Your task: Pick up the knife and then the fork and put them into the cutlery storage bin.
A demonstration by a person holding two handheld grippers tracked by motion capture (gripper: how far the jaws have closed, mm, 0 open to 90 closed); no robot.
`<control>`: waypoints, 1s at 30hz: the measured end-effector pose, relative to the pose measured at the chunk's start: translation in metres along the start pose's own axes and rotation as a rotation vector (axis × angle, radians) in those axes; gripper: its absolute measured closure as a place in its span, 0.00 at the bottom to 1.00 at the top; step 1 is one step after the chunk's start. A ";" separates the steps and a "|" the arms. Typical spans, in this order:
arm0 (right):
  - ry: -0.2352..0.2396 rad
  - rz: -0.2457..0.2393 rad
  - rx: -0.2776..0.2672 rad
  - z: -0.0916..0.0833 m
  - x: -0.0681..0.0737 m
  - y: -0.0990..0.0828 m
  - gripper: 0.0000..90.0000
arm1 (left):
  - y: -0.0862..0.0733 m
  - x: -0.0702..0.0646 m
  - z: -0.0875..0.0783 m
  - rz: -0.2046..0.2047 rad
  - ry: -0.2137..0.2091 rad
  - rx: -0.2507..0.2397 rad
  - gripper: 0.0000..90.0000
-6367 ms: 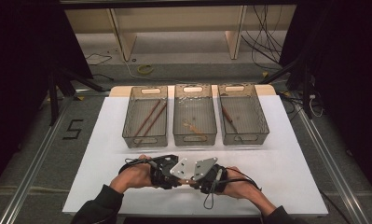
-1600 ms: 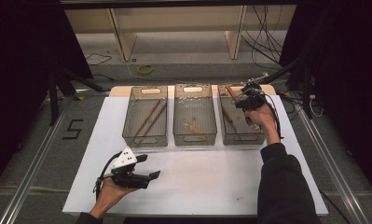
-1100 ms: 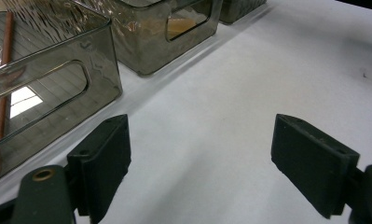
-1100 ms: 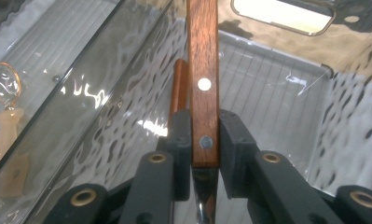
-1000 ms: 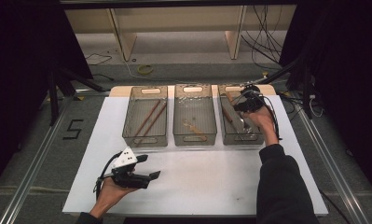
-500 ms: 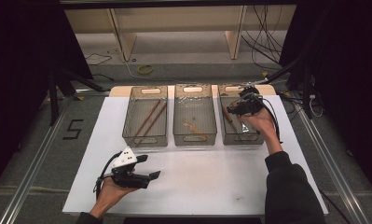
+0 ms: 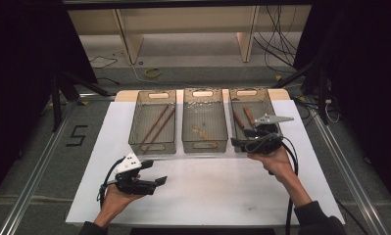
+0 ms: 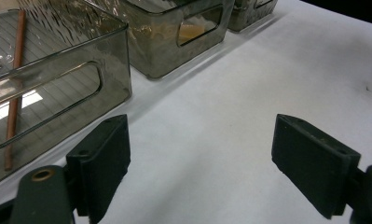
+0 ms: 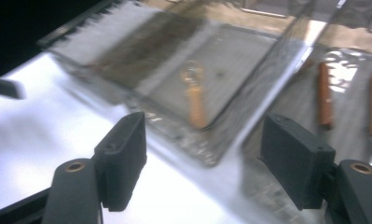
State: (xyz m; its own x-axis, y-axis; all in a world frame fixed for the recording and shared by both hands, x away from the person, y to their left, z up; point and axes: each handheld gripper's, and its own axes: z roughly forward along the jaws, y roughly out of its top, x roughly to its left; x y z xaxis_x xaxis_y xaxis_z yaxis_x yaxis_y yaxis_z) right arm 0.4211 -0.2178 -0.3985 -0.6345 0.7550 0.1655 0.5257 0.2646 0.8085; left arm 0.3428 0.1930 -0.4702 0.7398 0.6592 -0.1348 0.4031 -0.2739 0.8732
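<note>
Three smoky clear bins stand in a row on the white table top (image 7: 222,191). The left bin (image 7: 153,142) holds two long brown sticks (image 7: 156,122). In the middle bin (image 7: 205,143) lies a small orange-tan object (image 7: 203,133). Two short brown pieces (image 7: 244,118) lie in the right bin (image 7: 247,92). My right gripper (image 7: 238,140) hovers open over that bin's near end, pointing left; its view is blurred, and between its jaws is the middle bin's corner (image 9: 207,154). My left gripper (image 7: 156,172) is open and holds nothing, low over the table in front of the left bin (image 8: 58,79).
Bare white surface (image 8: 249,93) stretches ahead of the left gripper. The person's forearms come in at the bottom left and bottom right. Cables trail on the floor behind the table, and metal rails run along both sides.
The right gripper has drawn back from the far end of the right bin to its near end and has turned to the left. The left gripper has stayed still.
</note>
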 end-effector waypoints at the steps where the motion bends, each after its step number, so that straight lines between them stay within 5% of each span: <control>1: 0.014 0.003 -0.015 -0.004 0.004 -0.006 0.35 | 0.000 0.000 0.000 -0.002 -0.003 0.001 0.21; 13: 0.077 -0.011 -0.088 -0.025 0.037 -0.053 0.32 | -0.001 0.001 0.000 -0.021 -0.017 -0.005 0.21; 30: 0.075 0.011 -0.103 -0.035 0.039 -0.095 0.28 | -0.001 0.000 0.000 -0.029 -0.033 -0.010 0.21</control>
State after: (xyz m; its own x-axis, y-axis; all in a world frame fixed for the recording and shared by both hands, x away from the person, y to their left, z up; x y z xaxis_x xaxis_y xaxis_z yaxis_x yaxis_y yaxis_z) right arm 0.3269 -0.2349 -0.4490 -0.6720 0.7092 0.2133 0.4742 0.1908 0.8595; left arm 0.3427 0.1935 -0.4715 0.7450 0.6436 -0.1756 0.4198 -0.2478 0.8731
